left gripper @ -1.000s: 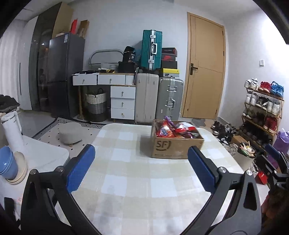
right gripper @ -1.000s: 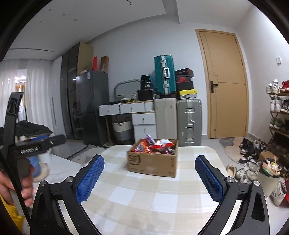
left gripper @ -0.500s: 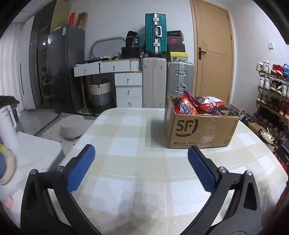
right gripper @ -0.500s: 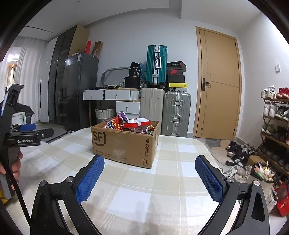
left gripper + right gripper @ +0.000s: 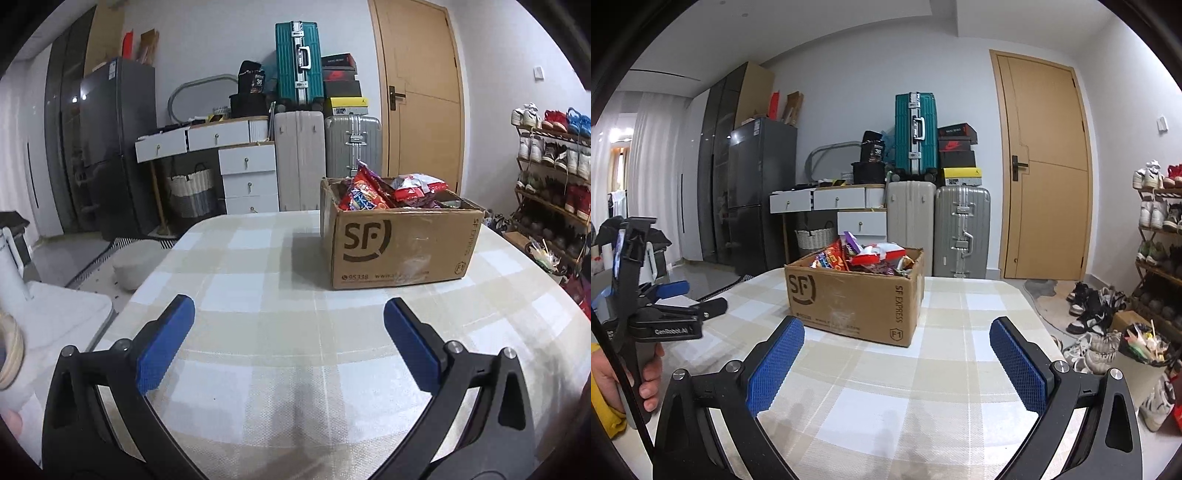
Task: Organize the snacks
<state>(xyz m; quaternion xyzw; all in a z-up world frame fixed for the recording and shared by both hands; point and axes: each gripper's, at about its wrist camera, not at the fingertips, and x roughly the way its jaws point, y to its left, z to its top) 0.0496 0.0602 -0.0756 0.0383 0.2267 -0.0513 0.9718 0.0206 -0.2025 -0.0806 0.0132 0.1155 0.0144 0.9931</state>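
A brown cardboard box marked SF stands on the checked table, full of snack bags in red and purple wrappers. My left gripper is open and empty over the table, short of the box and to its left. In the right wrist view my right gripper is open and empty too, just before the box's near corner. That view also shows the left gripper from the side at far left, held by a hand.
Suitcases, a white drawer unit and a dark fridge line the back wall beside a wooden door. A shoe rack stands at right, shoes on the floor. A grey pouf sits left of the table.
Both grippers came lower and closer to the box, which now looks larger. The left gripper's view swung so the box sits to the right. Both stayed open.
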